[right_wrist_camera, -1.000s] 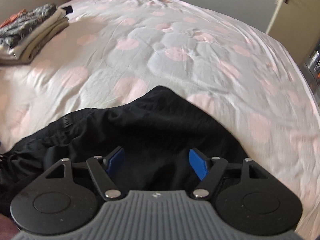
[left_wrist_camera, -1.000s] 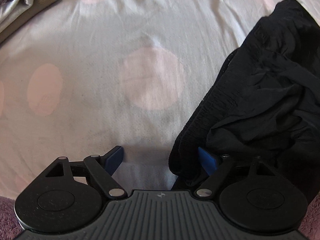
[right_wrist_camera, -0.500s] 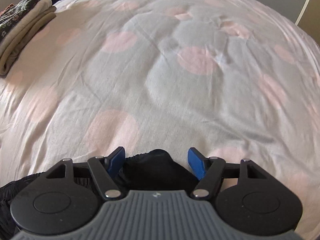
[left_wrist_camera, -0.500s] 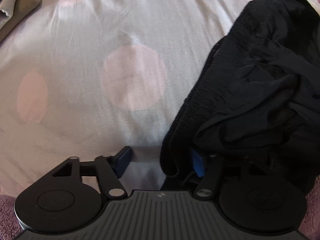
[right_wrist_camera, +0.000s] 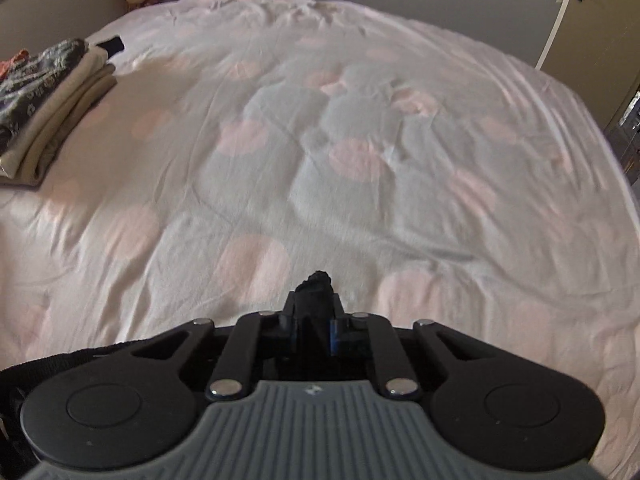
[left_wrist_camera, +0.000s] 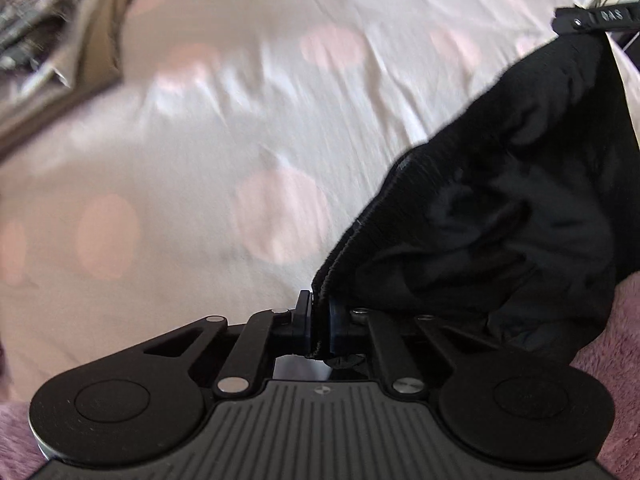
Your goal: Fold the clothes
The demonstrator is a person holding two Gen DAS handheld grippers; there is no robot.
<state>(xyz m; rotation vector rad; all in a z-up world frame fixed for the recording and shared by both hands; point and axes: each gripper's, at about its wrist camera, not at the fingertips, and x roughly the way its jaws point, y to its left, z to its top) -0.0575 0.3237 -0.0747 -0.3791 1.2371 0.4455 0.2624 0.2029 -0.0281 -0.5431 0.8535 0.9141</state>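
Fingers of the left gripper (left_wrist_camera: 318,326) and right gripper (right_wrist_camera: 314,326) are closing, each pinching the black garment (left_wrist_camera: 500,200) and lifting it off the bed (right_wrist_camera: 320,160); next move likely needs spreading it flat mid-bed.

Both claw-mounted views look down, sharing bed (right_wrist_camera: 360,160)

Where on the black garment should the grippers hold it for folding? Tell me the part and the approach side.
Grip the black garment by its ribbed waistband edge, one end in each gripper, coming down from above. The band is a firm, doubled hem. The left gripper is closing on one end, cloth between its pads; the right gripper is closing on a bunched corner, so the cloth hangs spread over the bed sheet.
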